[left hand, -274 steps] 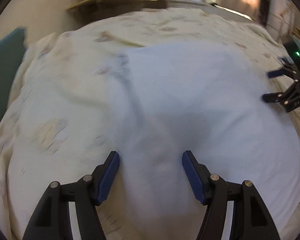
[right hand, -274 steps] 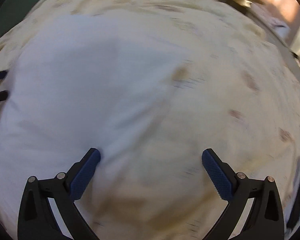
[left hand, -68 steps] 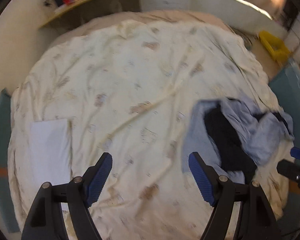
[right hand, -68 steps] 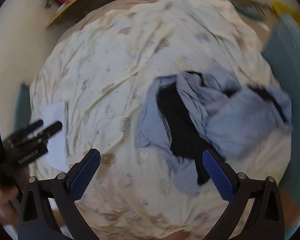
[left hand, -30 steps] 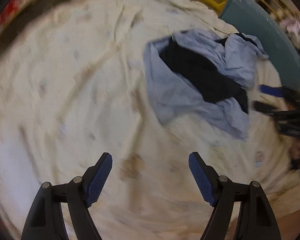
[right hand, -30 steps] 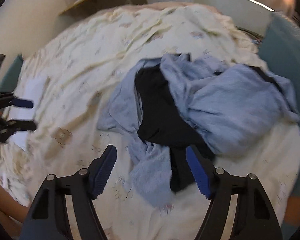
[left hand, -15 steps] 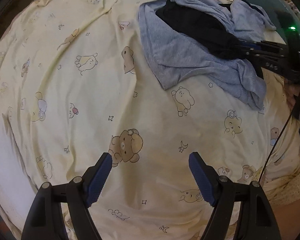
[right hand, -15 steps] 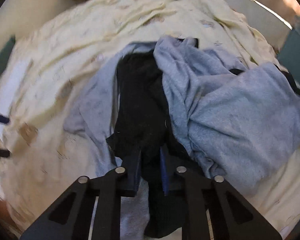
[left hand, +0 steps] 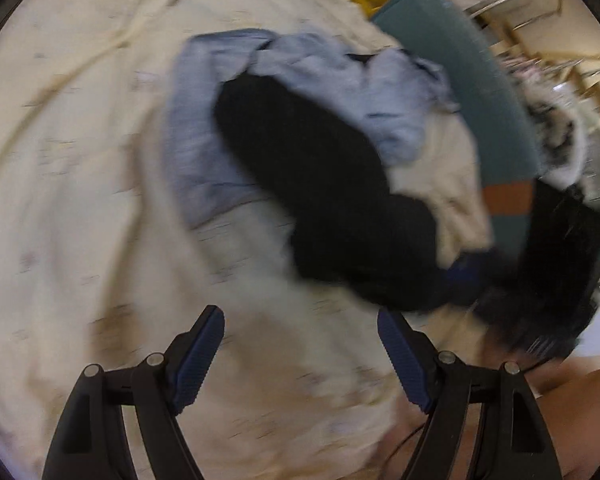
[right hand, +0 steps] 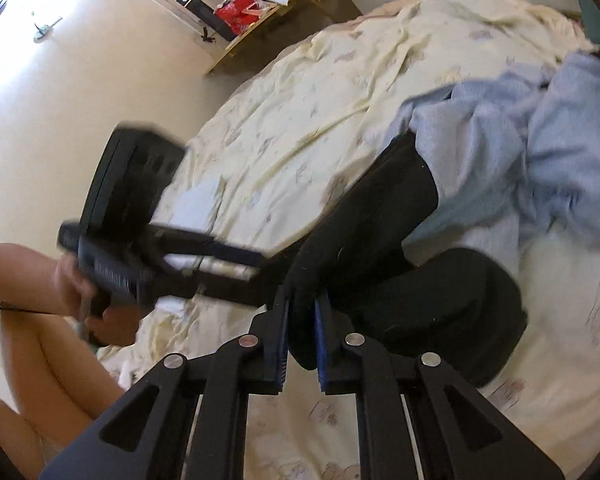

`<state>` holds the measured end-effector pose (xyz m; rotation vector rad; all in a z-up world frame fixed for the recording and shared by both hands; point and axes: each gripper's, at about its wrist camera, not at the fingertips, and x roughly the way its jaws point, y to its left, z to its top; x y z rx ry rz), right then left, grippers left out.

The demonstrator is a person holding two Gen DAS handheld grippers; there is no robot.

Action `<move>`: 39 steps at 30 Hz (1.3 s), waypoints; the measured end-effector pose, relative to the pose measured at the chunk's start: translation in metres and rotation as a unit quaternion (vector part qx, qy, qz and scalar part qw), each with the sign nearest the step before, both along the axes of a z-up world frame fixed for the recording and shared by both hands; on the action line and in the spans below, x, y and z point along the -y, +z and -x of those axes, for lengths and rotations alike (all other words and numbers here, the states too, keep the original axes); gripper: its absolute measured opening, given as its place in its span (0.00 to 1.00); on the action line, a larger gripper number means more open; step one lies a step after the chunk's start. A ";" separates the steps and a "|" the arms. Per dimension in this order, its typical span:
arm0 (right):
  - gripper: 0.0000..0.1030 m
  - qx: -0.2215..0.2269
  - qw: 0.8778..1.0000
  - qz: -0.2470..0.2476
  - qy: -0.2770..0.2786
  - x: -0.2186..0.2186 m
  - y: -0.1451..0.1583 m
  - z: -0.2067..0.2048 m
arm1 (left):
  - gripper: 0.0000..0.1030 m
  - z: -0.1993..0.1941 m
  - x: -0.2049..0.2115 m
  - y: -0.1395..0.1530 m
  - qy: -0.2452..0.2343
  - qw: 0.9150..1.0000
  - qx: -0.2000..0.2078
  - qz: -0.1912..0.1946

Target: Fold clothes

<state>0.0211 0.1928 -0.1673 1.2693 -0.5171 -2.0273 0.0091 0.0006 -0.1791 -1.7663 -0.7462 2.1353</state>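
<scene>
right claw (right hand: 300, 320) clamps black garment (right hand: 380, 220) edge | left claw (left hand: 300, 356) spread, over bare bedsheet (left hand: 80, 200)

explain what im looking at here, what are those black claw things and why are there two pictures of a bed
The black claws are two hand-held grippers, one in each of a person's hands. Each carries a wide-angle camera looking out along its two blue-padded fingers, so you get one picture per hand.

In the left hand's picture, the left gripper is open and holds nothing, above a cream bedsheet.

In the right hand's picture, the right gripper is shut on a black garment, which stretches from the grip to a rumpled pile of grey-blue clothes and is partly tucked under it. The other gripper and the hand holding it show at the left of that picture.
</scene>
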 end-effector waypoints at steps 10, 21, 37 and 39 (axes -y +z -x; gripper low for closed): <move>0.11 -0.010 1.000 0.013 -0.007 -0.019 0.011 -0.026 | 0.79 0.035 -0.005 -0.053 0.182 0.980 0.042 -0.073; 0.11 -0.008 0.999 0.007 0.050 0.004 0.006 -0.037 | 0.09 0.073 0.007 -0.051 0.212 0.976 0.048 0.004; 0.34 -0.020 0.999 -0.036 0.030 0.009 0.006 -0.029 | 0.03 0.032 0.117 0.068 0.114 0.952 -0.028 0.282; 0.42 -0.024 0.999 -0.035 0.020 0.004 0.009 -0.026 | 0.03 0.025 0.133 0.078 0.114 0.944 -0.035 0.309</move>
